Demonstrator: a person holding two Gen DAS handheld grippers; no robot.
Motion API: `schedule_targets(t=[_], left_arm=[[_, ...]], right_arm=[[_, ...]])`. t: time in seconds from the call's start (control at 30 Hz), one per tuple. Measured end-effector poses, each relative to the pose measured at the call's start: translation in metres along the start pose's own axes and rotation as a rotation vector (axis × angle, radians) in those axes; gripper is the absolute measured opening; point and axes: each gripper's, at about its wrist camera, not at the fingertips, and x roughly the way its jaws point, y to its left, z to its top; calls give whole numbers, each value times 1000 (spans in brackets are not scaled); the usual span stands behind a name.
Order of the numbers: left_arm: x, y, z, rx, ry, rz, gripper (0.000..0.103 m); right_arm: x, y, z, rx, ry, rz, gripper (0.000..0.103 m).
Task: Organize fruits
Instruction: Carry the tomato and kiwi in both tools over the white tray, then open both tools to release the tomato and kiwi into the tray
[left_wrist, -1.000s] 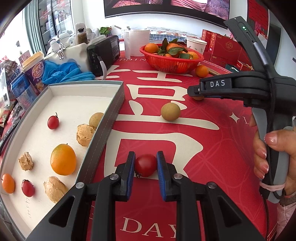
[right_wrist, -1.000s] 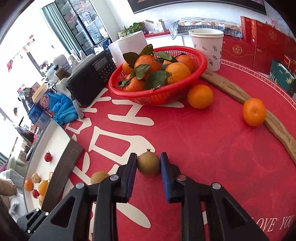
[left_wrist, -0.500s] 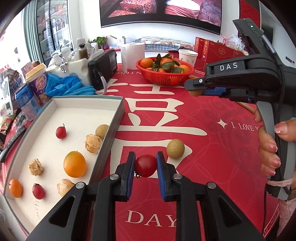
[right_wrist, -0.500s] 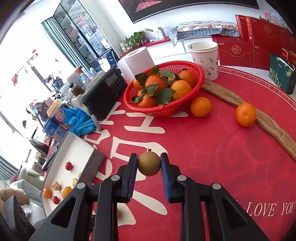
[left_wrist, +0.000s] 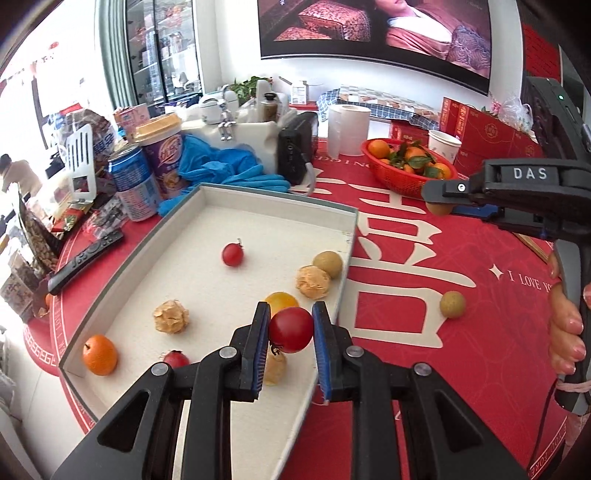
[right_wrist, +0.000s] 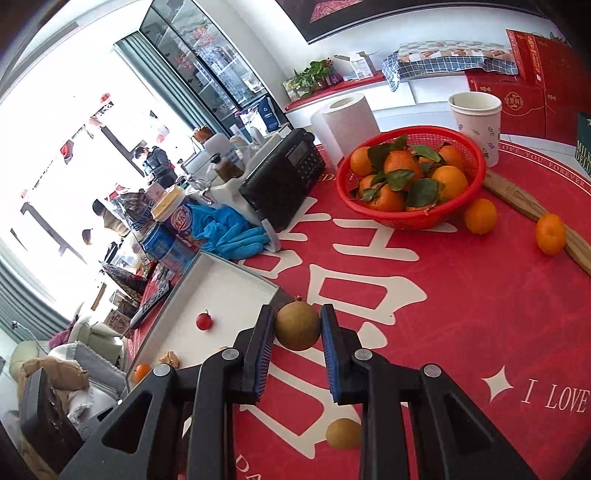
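Observation:
My left gripper (left_wrist: 290, 330) is shut on a red cherry tomato (left_wrist: 291, 329) and holds it above the right side of the white tray (left_wrist: 221, 221). The tray holds two cherry tomatoes, oranges, walnuts and a brown longan. My right gripper (right_wrist: 297, 330) is shut on a brown longan (right_wrist: 297, 325) and holds it in the air above the red tablecloth, near the tray's far corner (right_wrist: 236, 273). It shows at the right of the left wrist view (left_wrist: 439, 208). Another longan (left_wrist: 452, 304) lies on the cloth, also in the right wrist view (right_wrist: 343, 434).
A red basket of oranges (right_wrist: 412, 181) stands at the back, two loose oranges (right_wrist: 480, 216) beside it. A black radio (right_wrist: 282, 177), paper roll (right_wrist: 345, 120), paper cup (right_wrist: 476, 122), blue gloves (left_wrist: 229, 166), cans and a remote (left_wrist: 85, 258) crowd the tray's far and left sides.
Both grippers rose and moved left toward the tray with their fruits. The left one went from the cloth to above the tray; the right one lifted its longan off the cloth.

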Motion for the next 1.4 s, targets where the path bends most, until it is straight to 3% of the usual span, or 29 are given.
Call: schedule_targets(t=[0.53, 0.7, 0.87, 0.97, 1.03, 1.2, 1.23, 1.27, 1.3, 1.33, 1.4], left_arm=[[3, 52, -20, -80, 14, 107, 25], [15, 60, -26, -113, 39, 109, 25], [16, 59, -31, -112, 4, 144, 27], [16, 55, -33, -104, -7, 151, 35], [16, 53, -33, -108, -9, 156, 52], [13, 62, -31, -162, -19, 165, 78], [11, 64, -31, -166, -29, 177, 80], [9, 65, -30, -165, -36, 187, 80], [7, 66, -29, -163, -39, 192, 80], [6, 66, -29, -160, -41, 193, 80], [3, 67, -28, -159, -43, 197, 80]], right_arm=[[69, 93, -35, -169, 136, 129, 26], [91, 108, -54, -251, 178, 85, 26], [99, 103, -57, -252, 194, 74, 26], [101, 100, -56, -249, 191, 66, 26], [100, 101, -56, -250, 189, 78, 26], [88, 111, -53, -266, 160, 121, 28], [84, 112, -51, -269, 144, 122, 38], [79, 113, -49, -269, 124, 123, 73], [73, 113, -47, -265, 94, 122, 92], [66, 113, -44, -258, 55, 120, 103], [59, 112, -38, -252, 29, 111, 103]])
